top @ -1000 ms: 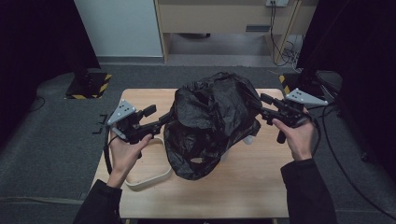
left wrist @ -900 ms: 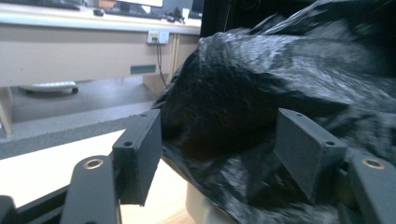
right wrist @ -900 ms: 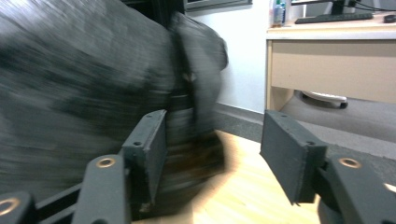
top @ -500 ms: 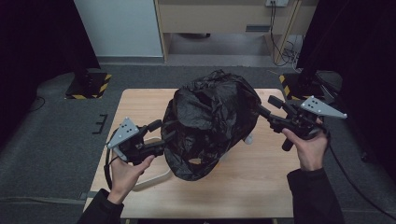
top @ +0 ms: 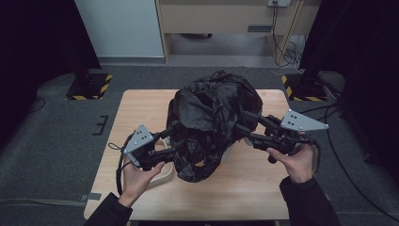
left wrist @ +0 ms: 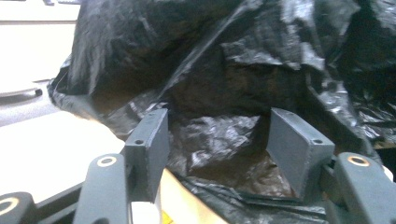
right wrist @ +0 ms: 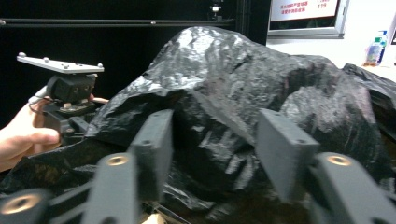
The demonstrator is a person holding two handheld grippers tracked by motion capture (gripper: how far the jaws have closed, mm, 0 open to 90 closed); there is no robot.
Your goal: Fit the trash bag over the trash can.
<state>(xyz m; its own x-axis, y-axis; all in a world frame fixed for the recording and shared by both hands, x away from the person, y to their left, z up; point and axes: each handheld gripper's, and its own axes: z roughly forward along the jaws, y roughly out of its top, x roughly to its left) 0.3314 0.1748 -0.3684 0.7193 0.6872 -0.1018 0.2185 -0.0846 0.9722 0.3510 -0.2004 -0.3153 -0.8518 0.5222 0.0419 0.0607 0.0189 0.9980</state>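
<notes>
High view: a black bag (top: 211, 127) is lying lengthwise from the table's (top: 141, 103) far edge toward its near edge, both hands flanking it, left gripper (top: 171, 141) and right gripper (top: 244, 126) gaping wide, holding nothing.

The crumpled black plastic bag (top: 211, 125) covers most of whatever stands under it; from the high view just a pale rim (top: 162, 175) shows at its lower left and a white edge (top: 246, 140) at its right, too little to name either. The left gripper's (top: 171, 140) jaw tips are lost against the dark film there, so contact with the bag cannot be judged. In the left gripper view the bag runs off the top and right edges. In the right gripper view a red sign (right wrist: 303, 9) is cut by the top edge, its text unreadable, and a small bottle (right wrist: 375, 48) at the right is blurred.
</notes>
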